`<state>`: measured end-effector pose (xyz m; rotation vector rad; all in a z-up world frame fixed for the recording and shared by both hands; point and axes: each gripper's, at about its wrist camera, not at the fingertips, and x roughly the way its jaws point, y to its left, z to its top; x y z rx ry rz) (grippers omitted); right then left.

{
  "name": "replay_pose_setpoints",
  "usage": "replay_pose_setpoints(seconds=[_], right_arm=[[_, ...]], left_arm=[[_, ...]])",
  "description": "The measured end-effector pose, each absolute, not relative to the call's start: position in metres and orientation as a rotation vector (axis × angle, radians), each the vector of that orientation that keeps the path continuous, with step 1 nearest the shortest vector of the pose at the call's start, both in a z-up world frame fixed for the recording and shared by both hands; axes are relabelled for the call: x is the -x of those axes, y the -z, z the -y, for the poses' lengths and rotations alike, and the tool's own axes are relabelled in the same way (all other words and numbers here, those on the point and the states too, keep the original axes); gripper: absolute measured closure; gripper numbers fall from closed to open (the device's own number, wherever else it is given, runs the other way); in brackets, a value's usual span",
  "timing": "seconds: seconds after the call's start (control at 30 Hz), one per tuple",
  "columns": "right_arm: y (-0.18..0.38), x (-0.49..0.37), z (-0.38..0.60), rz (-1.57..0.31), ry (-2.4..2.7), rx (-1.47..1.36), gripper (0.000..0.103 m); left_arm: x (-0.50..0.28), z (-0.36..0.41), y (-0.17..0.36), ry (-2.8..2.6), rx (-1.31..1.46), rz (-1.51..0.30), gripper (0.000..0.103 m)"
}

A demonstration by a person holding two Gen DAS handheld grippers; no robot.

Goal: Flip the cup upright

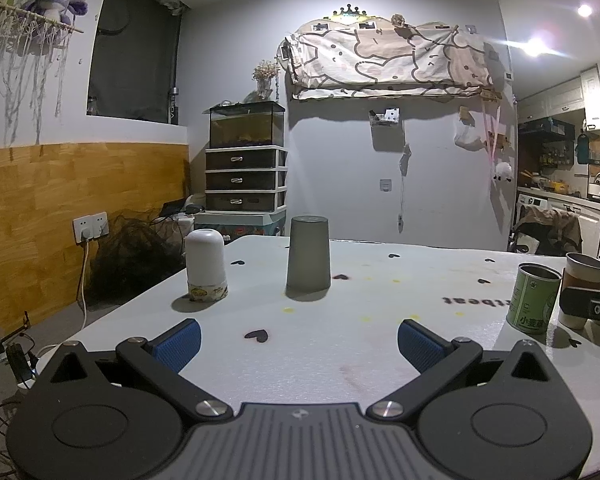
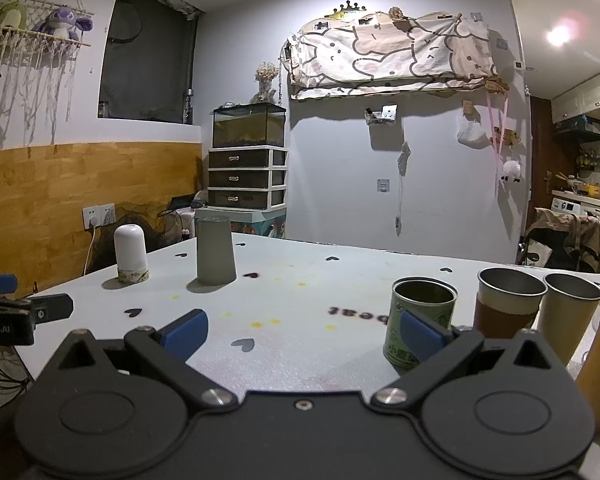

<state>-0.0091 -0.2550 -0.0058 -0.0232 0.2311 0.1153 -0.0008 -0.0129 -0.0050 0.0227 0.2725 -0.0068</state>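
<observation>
Approach stage, judged from the layout: grey tapered plastic cup [image 1: 308, 253] stands mouth-down on the white heart-printed table [image 1: 340, 360], straight ahead of the left claw [image 1: 299, 338] and apart from it; ahead-left of the right claw [image 2: 304, 332]. Both claws are spread wide and hold nothing. Next move likely calls for closing on the cup wall, lifting, then rotating it. Cup mouth is hidden against the table; contents cannot be told.
</observation>
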Motion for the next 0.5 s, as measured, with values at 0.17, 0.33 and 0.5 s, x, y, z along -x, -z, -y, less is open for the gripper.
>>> replay_pose_setpoints(seconds=[0.17,0.33,0.5], right_arm=[[0.0059,0.0092,0.2553,-0.231,-0.117,0.023,0.000],[0.0061,0.0092,0.2552,-0.231,-0.116,0.023,0.000],[0.0060,0.0092,0.2555,-0.230,-0.117,0.023,0.000]], left_arm=[[0.0007,0.0127,0.0049,0.008,-0.023,-0.273,0.000],[0.0008,0.0129,0.0047,0.007,-0.023,-0.273,0.000],[0.0008,0.0127,0.0046,0.008,-0.023,-0.273,0.000]])
